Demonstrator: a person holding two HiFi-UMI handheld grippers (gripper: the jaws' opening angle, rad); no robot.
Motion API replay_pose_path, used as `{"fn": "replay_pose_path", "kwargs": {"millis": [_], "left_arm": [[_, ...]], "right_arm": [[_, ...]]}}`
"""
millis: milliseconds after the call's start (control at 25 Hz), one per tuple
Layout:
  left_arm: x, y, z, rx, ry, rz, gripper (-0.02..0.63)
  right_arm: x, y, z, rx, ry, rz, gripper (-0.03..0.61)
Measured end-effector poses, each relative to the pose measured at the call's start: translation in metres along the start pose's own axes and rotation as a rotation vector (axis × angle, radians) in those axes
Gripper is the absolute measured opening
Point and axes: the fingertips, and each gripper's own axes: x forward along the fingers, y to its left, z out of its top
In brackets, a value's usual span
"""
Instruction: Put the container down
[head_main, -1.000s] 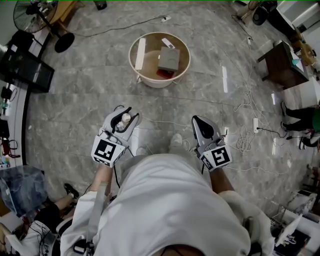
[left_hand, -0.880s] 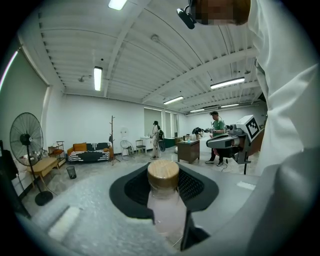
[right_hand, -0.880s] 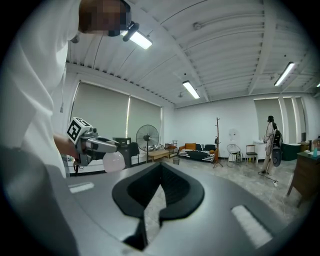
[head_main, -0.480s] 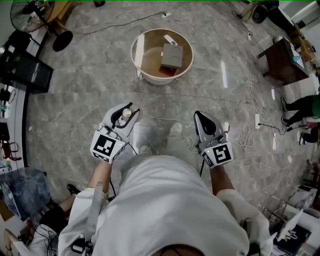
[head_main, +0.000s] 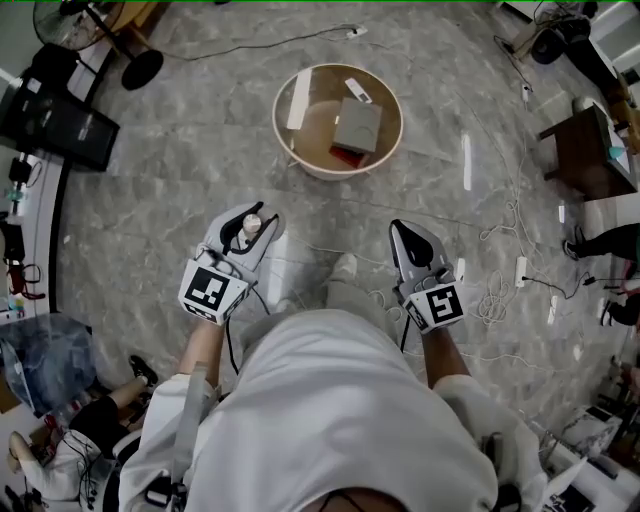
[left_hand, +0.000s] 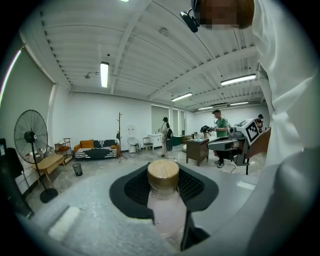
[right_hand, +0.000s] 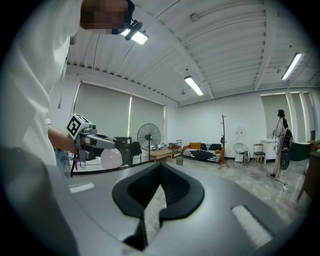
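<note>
Frosted pale bottle, wooden cap (left_hand: 163, 202) — still clamped in left gripper (head_main: 249, 226), edged toward round beige basin (head_main: 279, 130); right gripper (head_main: 410, 232) closed, empty; set-down pending.

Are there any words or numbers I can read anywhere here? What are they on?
None can be read.
Marker cubes on the left tool and right tool: black-and-white square patterns, not letters.
Bottle: no label showing.
Grey box in the tub: any print too small to read.

Bottle (head_main: 251, 223) betw. L gripper (head_main: 250, 218) jaws, R gripper (head_main: 403, 232) alongside, basin (head_main: 330, 170) w/ box (head_main: 356, 125) ahead on floor (head_main: 180, 180)
</note>
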Motion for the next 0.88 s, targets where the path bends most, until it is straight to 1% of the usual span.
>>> {"fn": "replay_pose_path", "kwargs": {"millis": [200, 480, 680, 880], "left_arm": [[0.052, 0.014, 0.013, -0.003, 0.007, 0.053, 0.123], [0.100, 0.022, 0.021, -0.008, -0.003, 0.107, 0.123], [0.120, 0.033, 0.016, 0.004, 0.015, 0.117, 0.123], [0.144, 0.058, 0.006, 0.010, 0.021, 0.108, 0.123]], "right_arm": [[0.030, -0.050, 0.000, -0.003, -0.006, 0.061, 0.005], [0.057, -0.093, 0.000, -0.026, -0.009, 0.148, 0.005], [0.077, -0.106, -0.006, -0.024, -0.003, 0.167, 0.005], [0.103, -0.116, -0.013, -0.031, 0.005, 0.164, 0.005]]}}
